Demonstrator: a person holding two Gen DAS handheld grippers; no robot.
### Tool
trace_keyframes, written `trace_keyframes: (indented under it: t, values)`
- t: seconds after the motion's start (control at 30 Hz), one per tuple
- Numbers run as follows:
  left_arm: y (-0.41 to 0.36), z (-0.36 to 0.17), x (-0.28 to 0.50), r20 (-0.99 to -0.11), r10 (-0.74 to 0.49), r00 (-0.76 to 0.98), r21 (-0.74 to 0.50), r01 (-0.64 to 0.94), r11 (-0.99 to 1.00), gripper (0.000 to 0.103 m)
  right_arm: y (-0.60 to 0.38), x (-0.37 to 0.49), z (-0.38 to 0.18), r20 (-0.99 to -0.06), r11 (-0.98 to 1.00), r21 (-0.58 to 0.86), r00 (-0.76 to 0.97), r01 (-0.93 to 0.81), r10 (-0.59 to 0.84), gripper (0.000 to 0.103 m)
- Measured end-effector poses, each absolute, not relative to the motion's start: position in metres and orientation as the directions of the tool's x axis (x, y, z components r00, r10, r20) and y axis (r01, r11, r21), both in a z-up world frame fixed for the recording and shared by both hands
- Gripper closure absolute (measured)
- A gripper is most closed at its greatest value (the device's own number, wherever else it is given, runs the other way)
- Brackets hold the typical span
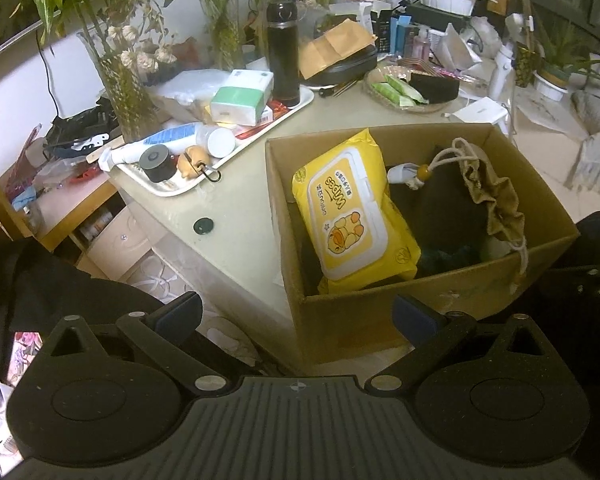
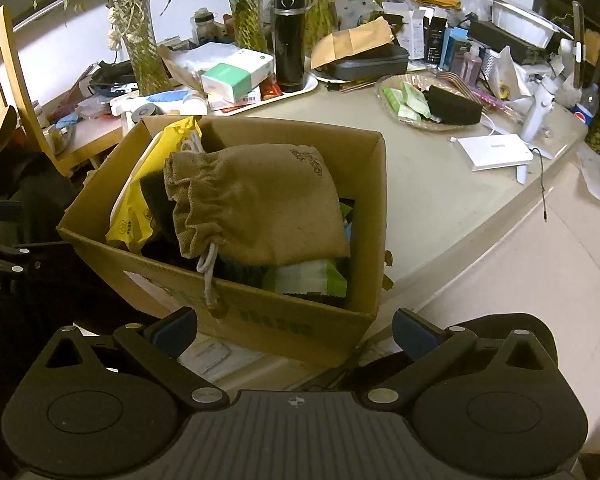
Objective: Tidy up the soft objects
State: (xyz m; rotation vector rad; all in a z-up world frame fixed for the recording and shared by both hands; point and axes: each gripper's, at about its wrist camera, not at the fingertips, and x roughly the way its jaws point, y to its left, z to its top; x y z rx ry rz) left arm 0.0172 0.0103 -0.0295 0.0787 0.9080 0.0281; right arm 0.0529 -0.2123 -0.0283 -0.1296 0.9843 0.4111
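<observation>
A cardboard box [image 1: 380, 308] [image 2: 284, 320] stands at the table's near edge. Inside lie a yellow wipes pack [image 1: 348, 208] [image 2: 140, 208], a tan drawstring pouch [image 1: 496, 196] [image 2: 260, 204], dark cloth and a green-white packet [image 2: 312, 276]. My left gripper [image 1: 298, 316] hangs open in front of the box's near wall, with nothing between its fingers. My right gripper [image 2: 294, 330] is open too, just before the box's front side, holding nothing. A basket [image 1: 404, 106] [image 2: 420, 122] further back holds green packets [image 1: 396, 90] [image 2: 404, 100] and a black sponge [image 1: 436, 86] [image 2: 454, 108].
A white tray [image 1: 204, 176] [image 2: 284, 94] with tissue box, black thermos [image 1: 283, 54] [image 2: 289, 40] and bottles lies behind the box. Glass vases with plants [image 1: 120, 72] line the back. A white device [image 2: 494, 150] with cable lies right. A wooden chair [image 2: 8, 92] stands left.
</observation>
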Motion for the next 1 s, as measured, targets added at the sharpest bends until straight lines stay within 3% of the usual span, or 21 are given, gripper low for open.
trace_keyframes:
  t: [1.0]
  values:
    - [0.011, -0.03, 0.022, -0.796, 0.05, 0.603, 0.106, 0.058, 0.993, 0.0, -0.23, 0.059, -0.025, -0.831, 0.917, 0.07, 0.485, -0.393, 0.272, 0.0]
